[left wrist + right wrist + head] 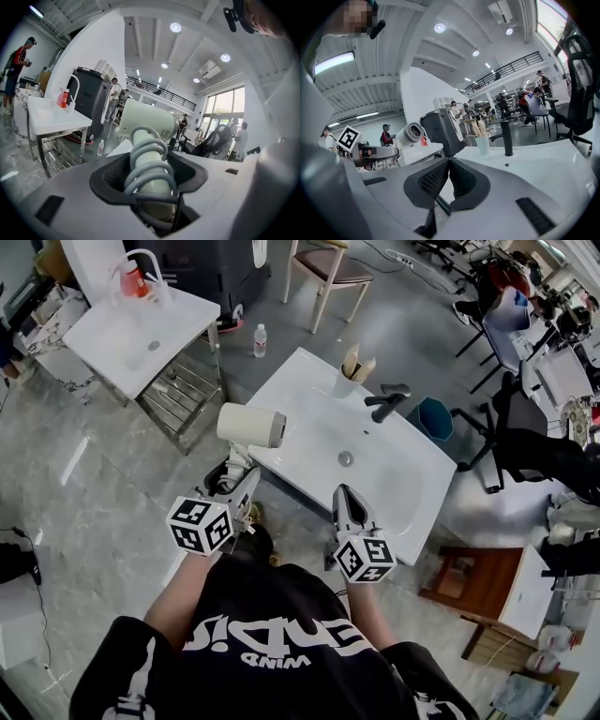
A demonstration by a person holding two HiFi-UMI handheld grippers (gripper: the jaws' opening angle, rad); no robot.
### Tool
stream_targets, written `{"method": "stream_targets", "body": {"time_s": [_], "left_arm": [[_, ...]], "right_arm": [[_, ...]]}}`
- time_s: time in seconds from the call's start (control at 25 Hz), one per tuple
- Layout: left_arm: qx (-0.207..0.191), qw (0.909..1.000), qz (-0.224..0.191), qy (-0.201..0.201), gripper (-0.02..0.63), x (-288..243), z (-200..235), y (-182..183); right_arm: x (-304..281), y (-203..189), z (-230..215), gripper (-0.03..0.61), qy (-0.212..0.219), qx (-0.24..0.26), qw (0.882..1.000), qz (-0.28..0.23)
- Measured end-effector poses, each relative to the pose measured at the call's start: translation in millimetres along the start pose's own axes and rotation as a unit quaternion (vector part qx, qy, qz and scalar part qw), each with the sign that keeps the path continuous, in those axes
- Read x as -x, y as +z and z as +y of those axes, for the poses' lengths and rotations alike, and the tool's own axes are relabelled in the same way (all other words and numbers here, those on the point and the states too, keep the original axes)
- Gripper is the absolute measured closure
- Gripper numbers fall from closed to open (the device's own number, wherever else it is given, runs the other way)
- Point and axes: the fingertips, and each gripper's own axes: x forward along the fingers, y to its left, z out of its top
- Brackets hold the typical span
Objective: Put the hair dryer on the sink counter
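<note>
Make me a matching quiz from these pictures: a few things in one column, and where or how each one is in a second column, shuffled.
Things:
1. hair dryer
2. black faucet
3. small clear bottle
4. right hand-held gripper

Place or state:
A. stands on the floor
B. jaws together, nothing between them
C. mounted on the white sink, beside a cup
D. handle clamped in the left hand-held gripper

Pairs: 1-D, 2-C, 3-A, 4-B
</note>
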Motion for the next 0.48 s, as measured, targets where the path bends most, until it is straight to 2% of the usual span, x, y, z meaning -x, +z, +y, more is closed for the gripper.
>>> {"method": "stream_targets", "body": {"time_s": [0.48], "left_arm": [[-0.018,0.9970,0.053,-0.053,0.370,-98,51,34]], "right_arm": [[-91,35,-22,0.554,-0.050,-0.017,0.998,-0.024]]}}
